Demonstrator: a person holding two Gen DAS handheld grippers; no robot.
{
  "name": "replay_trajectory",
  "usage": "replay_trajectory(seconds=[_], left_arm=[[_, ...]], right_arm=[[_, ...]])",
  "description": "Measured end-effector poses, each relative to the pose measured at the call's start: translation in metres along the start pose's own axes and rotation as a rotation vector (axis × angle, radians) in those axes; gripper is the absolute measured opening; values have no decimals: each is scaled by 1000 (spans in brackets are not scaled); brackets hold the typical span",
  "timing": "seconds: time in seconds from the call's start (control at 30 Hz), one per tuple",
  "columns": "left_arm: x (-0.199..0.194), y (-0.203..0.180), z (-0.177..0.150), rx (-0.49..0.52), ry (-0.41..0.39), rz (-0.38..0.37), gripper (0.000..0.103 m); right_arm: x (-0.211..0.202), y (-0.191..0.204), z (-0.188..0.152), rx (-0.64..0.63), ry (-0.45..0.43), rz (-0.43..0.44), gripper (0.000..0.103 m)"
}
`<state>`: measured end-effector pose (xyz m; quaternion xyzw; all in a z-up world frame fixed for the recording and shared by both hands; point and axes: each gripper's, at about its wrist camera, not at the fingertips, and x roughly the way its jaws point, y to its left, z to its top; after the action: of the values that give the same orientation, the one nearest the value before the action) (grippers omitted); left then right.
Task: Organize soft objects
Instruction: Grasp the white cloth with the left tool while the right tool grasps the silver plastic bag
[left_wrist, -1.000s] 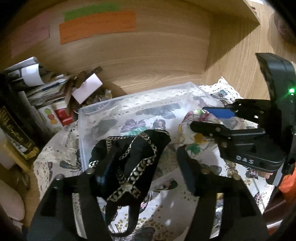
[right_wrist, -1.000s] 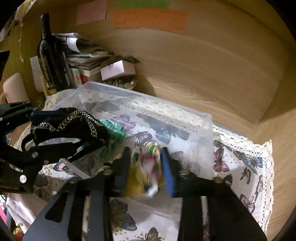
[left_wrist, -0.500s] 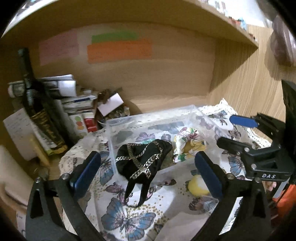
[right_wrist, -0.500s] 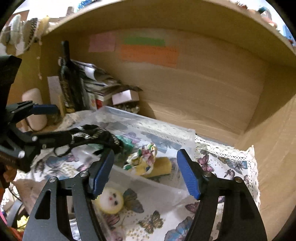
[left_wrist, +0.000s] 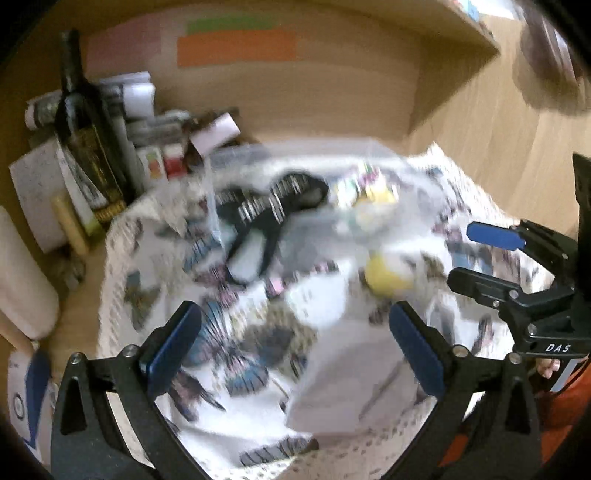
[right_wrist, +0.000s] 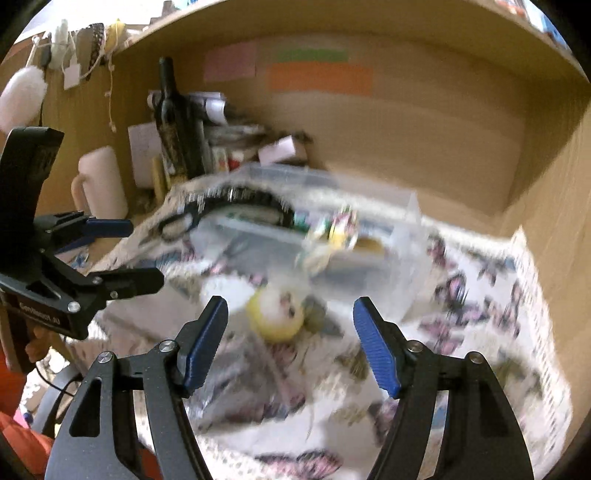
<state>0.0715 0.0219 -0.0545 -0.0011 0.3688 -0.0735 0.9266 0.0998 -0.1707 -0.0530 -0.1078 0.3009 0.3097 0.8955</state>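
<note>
Both views are showing heavy motion blur over the tabletop.

Far left: a dark bottle (left_wrist: 85, 122) is standing upright against the wooden back wall, with a stack of papers and small boxes (left_wrist: 147, 122) beside it. Pink, green and orange paper notes (right_wrist: 321, 77) are sticking to the wall above.

Left gripper (left_wrist: 291, 347): its fingers are spreading wide apart and holding nothing, hovering over the butterfly-print cloth (left_wrist: 236, 354) in front of the clear plastic bin (right_wrist: 388, 236).

Centre: a black pouch with chain trim (left_wrist: 273, 206) is lying across the left part of the bin, its strap hanging over the front wall onto the cloth. Just to its right inside the bin, a floral fabric bundle (right_wrist: 340, 229) is sitting; detail is too blurred to tell more.

In front of the bin, outside it, a small yellow round toy (right_wrist: 279, 317) is resting on the cloth near a sheet of clear plastic.

Right gripper (right_wrist: 291, 343): its fingers are standing wide apart with nothing between them, hovering above the cloth with the yellow toy showing in the gap beyond them
</note>
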Motion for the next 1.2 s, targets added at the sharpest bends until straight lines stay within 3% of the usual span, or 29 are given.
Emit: replay_trajectory(seconds=[0.17,0.37,0.43,0.5,0.6,0.7,0.83,1.2], left_arm=[[13,-11,-26,48,49,-4,103],[12,-13,-36,30,0,0,101],[12,-11,-37,23,0,-32,85],[13,-9,-37,19,17,-78,60],[13,-9,-36,8,21,-121,41],[10,-10,-34,-10,11,-104,32],[2,-9,-26,-3,-21,-75,28],[-38,-1,12,5,-186,-39,27]], right_arm=[[12,7,-27,28,86,48,67],[21,9,-34,40,105,78,66],[22,4,-35,59,115,133,49],[23,2,-36,72,123,183,39],[20,5,-37,58,110,178,28],[17,5,-36,57,96,170,16],[6,1,-32,55,57,128,10],[-30,-33,-6,107,-98,-2,10]])
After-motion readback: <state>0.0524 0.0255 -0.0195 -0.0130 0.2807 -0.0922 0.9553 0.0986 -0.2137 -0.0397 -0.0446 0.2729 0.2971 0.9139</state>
